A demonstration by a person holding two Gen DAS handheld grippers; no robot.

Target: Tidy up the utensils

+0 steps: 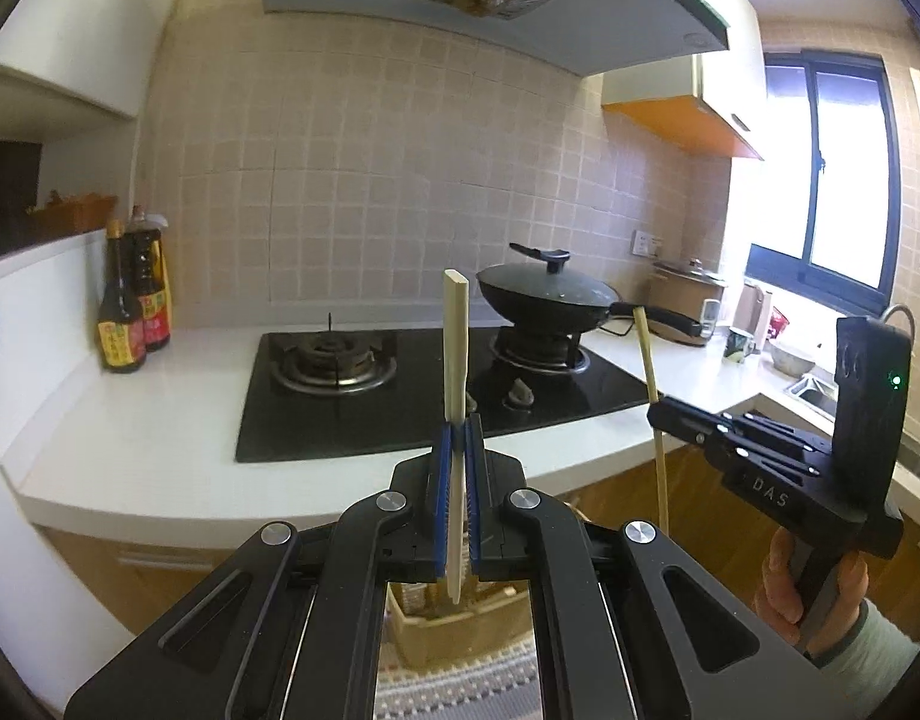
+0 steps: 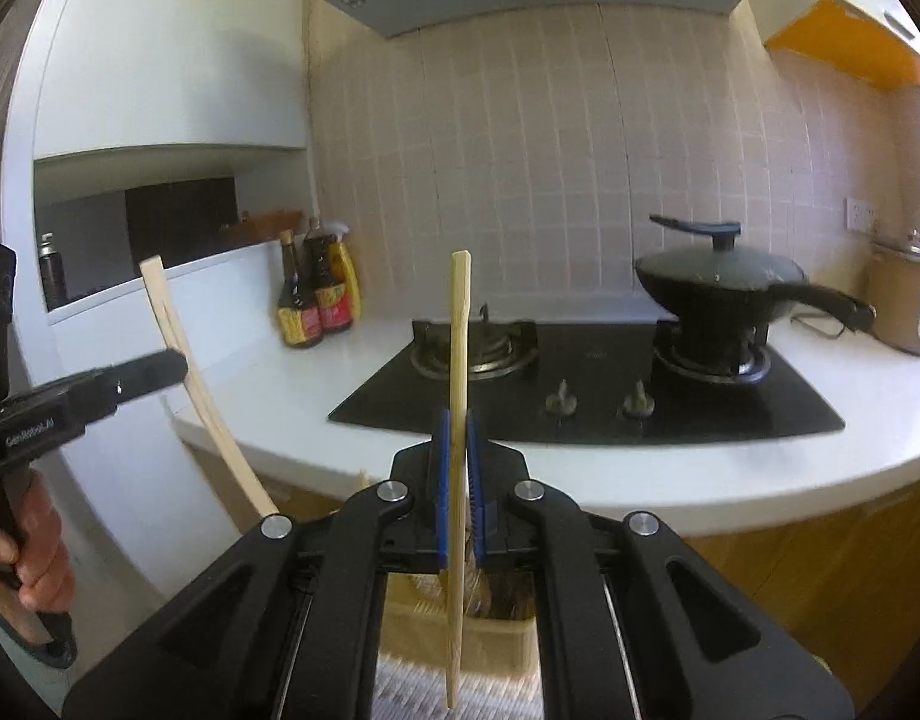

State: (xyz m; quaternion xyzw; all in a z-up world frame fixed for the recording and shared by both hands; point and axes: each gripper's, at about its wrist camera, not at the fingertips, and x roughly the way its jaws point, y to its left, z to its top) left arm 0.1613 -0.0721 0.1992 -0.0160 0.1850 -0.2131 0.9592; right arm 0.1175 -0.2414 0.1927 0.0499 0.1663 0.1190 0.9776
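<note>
My left gripper (image 1: 458,438) clamped on chopstick (image 1: 456,348), right gripper (image 2: 458,438) clamped on stick (image 2: 458,348), both upright above holder (image 2: 460,636) (on floor?). Mid-carry; next lower both, release.

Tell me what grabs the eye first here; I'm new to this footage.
Each gripper's jaws clamp an upright chopstick: the left chopstick in the left gripper, the right chopstick in the right gripper. Behind, a lidded black wok sits on the stove's right burner.

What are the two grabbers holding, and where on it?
Each holds one chopstick upright: left gripper and right gripper, both pinching around mid-length.
</note>
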